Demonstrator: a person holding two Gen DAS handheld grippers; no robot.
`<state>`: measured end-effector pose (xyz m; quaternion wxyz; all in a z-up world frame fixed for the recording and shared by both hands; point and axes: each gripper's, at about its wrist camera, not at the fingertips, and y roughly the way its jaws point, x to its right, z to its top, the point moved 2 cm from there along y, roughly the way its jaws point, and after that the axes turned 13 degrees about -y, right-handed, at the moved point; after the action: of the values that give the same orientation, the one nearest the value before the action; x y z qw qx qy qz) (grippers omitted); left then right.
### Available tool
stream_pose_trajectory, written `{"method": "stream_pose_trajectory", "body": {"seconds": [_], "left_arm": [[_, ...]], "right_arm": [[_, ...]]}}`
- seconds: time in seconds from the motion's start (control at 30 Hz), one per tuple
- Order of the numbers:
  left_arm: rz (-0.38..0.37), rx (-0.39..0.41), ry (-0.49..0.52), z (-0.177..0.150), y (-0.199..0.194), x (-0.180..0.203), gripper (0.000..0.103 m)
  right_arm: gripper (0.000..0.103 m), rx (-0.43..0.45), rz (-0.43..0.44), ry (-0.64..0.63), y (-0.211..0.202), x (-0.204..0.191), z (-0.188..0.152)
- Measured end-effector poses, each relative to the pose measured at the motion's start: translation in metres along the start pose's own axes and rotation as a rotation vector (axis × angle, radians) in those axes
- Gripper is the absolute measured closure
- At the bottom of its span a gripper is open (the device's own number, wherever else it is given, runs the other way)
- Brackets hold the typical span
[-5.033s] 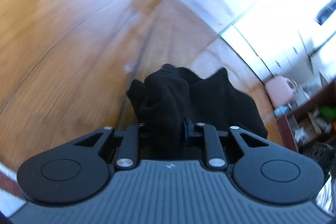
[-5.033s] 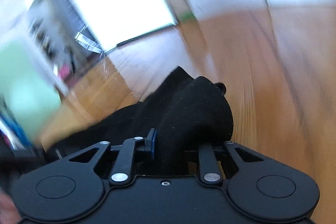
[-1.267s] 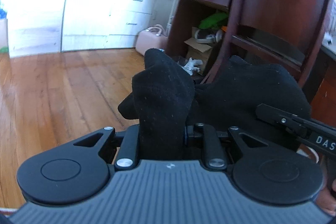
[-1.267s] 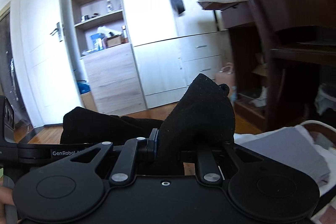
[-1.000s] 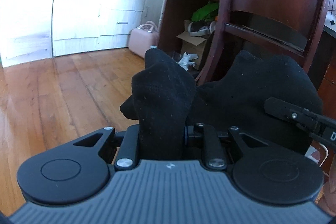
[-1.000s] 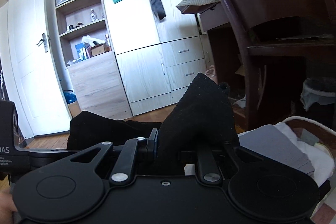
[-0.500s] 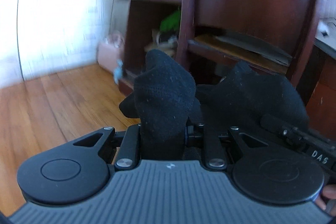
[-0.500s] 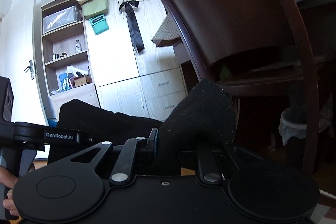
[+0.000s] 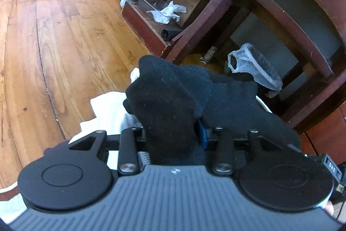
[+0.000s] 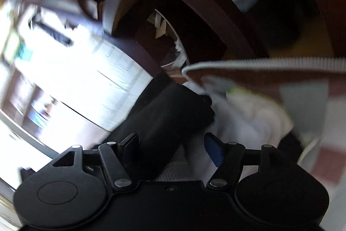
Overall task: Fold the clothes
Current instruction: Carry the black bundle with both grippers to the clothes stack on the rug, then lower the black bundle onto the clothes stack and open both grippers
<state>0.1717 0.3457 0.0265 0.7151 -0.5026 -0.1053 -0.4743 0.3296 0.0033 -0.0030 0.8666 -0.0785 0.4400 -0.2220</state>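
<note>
A black knit garment (image 9: 173, 105) is bunched in my left gripper (image 9: 173, 135), which is shut on it and holds it above white clothes (image 9: 108, 109). In the blurred right wrist view, the same black garment (image 10: 168, 114) lies between the jaws of my right gripper (image 10: 173, 144), which stand wide apart and do not pinch it. White folded clothes (image 10: 248, 116) lie just beyond, inside a basket with a ribbed white rim (image 10: 270, 63).
A dark wooden chair (image 9: 281, 21) stands close ahead. Behind it is a low shelf (image 9: 151, 21) with a cardboard box, tissue and a green bag. A bin with a plastic bag (image 9: 253, 66) sits under the chair. Wooden floor (image 9: 54, 47) lies to the left.
Both grippers have tipped downward toward the clothes below the chair. My right gripper has opened and let go of the black garment. My left gripper still holds it.
</note>
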Motion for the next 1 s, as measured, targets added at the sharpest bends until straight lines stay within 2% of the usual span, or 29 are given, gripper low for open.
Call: {"method": "stream_pose_trajectory", "body": {"seconds": [0.07,0.13,0.17,0.2,0.23,0.27,0.3,0.4,0.43,0.53,0.57,0.67,0.7,0.77,0.83,0.9,0.97,1.0], "left_arm": [[-0.001,-0.005,-0.007,0.001,-0.002,-0.004,0.062],[-0.007,-0.001,-0.005,0.002,-0.004,-0.005,0.062],[-0.011,0.001,-0.004,0.003,-0.004,-0.006,0.062],[-0.014,0.003,-0.003,0.004,-0.005,-0.006,0.063],[-0.018,0.005,-0.001,0.004,-0.006,-0.007,0.064],[-0.029,0.018,0.028,0.005,-0.009,-0.003,0.065],[-0.039,0.032,0.058,0.005,-0.012,0.002,0.065],[-0.054,0.070,0.140,0.008,-0.020,0.016,0.061],[-0.037,0.083,0.158,0.010,-0.021,0.019,0.061],[0.025,0.144,0.202,0.018,-0.028,0.025,0.061],[0.042,0.187,0.219,0.021,-0.034,0.026,0.061],[0.083,0.311,0.273,0.027,-0.056,0.030,0.061],[0.083,0.341,0.289,0.030,-0.062,0.031,0.061],[0.028,0.309,0.313,0.034,-0.066,0.035,0.062],[-0.011,0.239,0.373,0.027,-0.062,0.044,0.065],[-0.017,0.183,0.447,0.017,-0.050,0.055,0.067],[0.014,0.130,0.489,0.010,-0.028,0.063,0.071],[0.034,0.098,0.504,0.008,-0.014,0.067,0.075]], "right_arm": [[0.026,0.010,0.048,0.072,0.012,0.010,-0.001],[0.026,0.056,0.056,0.084,0.028,0.010,0.001],[0.035,0.076,0.067,0.063,0.035,0.006,0.003],[0.073,0.084,0.094,0.010,0.040,-0.002,0.006],[0.086,0.108,0.082,-0.075,0.037,-0.015,0.010],[0.088,0.133,0.065,-0.163,0.033,-0.028,0.014],[0.089,0.190,0.061,-0.260,0.022,-0.045,0.015],[0.089,0.272,0.031,-0.409,-0.006,-0.063,0.016],[0.089,0.233,-0.061,-0.443,-0.002,-0.061,0.015],[0.071,0.080,-0.392,-0.538,0.018,-0.047,0.007],[0.060,0.061,-0.490,-0.558,0.021,-0.044,0.002],[0.058,0.091,-0.637,-0.659,0.006,-0.052,-0.008],[0.058,0.120,-0.648,-0.685,-0.002,-0.058,-0.009],[0.058,0.202,-0.598,-0.733,-0.022,-0.073,-0.010],[0.058,0.222,-0.448,-0.801,-0.031,-0.092,-0.015],[0.058,0.237,-0.290,-0.867,-0.039,-0.111,-0.021],[0.056,0.180,-0.147,-0.925,-0.025,-0.131,-0.026],[0.052,0.149,-0.115,-0.952,-0.016,-0.137,-0.028]]}}
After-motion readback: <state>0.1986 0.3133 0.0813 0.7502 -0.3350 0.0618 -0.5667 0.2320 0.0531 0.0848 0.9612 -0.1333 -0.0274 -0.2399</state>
